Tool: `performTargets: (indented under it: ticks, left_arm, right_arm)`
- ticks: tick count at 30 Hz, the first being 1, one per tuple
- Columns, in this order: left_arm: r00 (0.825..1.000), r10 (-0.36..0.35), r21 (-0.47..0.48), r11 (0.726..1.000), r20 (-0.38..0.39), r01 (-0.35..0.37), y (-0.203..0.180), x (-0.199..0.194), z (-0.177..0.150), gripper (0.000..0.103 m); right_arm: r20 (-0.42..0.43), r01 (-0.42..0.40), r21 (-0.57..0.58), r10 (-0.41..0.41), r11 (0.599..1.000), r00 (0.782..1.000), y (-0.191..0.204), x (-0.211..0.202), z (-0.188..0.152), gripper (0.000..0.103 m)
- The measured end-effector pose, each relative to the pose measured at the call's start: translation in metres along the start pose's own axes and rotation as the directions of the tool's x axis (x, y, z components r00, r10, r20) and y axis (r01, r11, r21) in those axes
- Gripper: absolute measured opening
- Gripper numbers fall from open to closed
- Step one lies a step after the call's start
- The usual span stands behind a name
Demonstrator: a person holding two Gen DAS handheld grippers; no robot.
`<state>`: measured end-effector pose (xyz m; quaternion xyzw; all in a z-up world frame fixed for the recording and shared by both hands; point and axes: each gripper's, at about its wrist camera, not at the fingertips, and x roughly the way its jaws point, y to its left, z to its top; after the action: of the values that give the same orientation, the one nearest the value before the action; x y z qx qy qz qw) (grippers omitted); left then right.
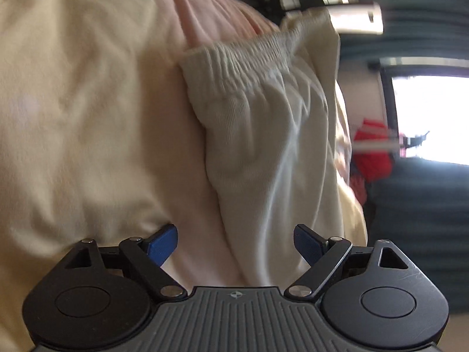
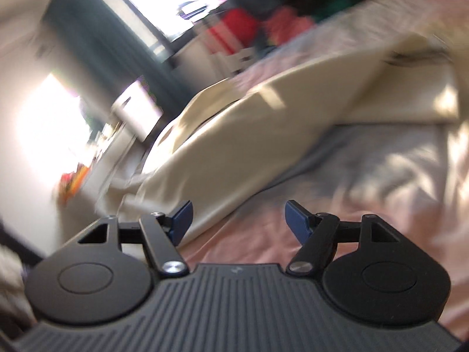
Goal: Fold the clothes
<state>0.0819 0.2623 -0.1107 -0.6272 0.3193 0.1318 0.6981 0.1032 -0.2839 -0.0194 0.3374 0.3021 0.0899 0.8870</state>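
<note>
A white ribbed garment (image 1: 263, 135) with a gathered elastic waistband (image 1: 246, 58) lies on cream cloth (image 1: 73, 102) in the left wrist view. My left gripper (image 1: 236, 243) hovers just short of its near end, open, blue pads wide apart with nothing pinched. The right wrist view is blurred. It shows a long cream garment (image 2: 249, 135) stretched across a pink bed sheet (image 2: 366, 193). My right gripper (image 2: 239, 220) is open above the sheet. Its left pad is over the garment's near edge, and nothing is between the pads.
A heap of red and dark clothes (image 2: 249, 26) lies at the far side of the bed, red clothes (image 1: 372, 149) also showing in the left wrist view. Bright windows (image 2: 44, 129) and dark teal curtains (image 2: 96, 35) stand beyond. A pink sheet fold (image 1: 211, 8) lies behind the waistband.
</note>
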Motion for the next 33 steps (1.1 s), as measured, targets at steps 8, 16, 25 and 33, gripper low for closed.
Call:
performTargets:
  ticks: [8,16,25,33]
  left_arm:
    - [0.995,-0.099,0.089,0.991,0.018,0.097,-0.012,0.035,0.005,0.074]
    - [0.988,-0.144,0.127,0.982,0.053,0.137,-0.012,0.042,0.013,0.014]
    - [0.913,-0.361,0.240,0.919,0.187,0.314,-0.024,-0.008,0.013,0.011]
    - [0.905,-0.370,0.152,0.927,0.209,0.344,0.005,-0.031,0.018,0.011]
  right_arm:
    - [0.036,-0.001,0.191,-0.006,0.982,0.999,-0.028,0.027,0.038,0.073]
    - [0.095,0.057,0.480,-0.117,0.876,0.989,-0.090,0.112,0.114,0.073]
    - [0.158,0.239,0.531,-0.372,0.813,0.915,-0.153,0.171,0.162,0.072]
    - [0.162,0.277,0.565,-0.434,0.777,0.886,-0.164,0.163,0.176,0.043]
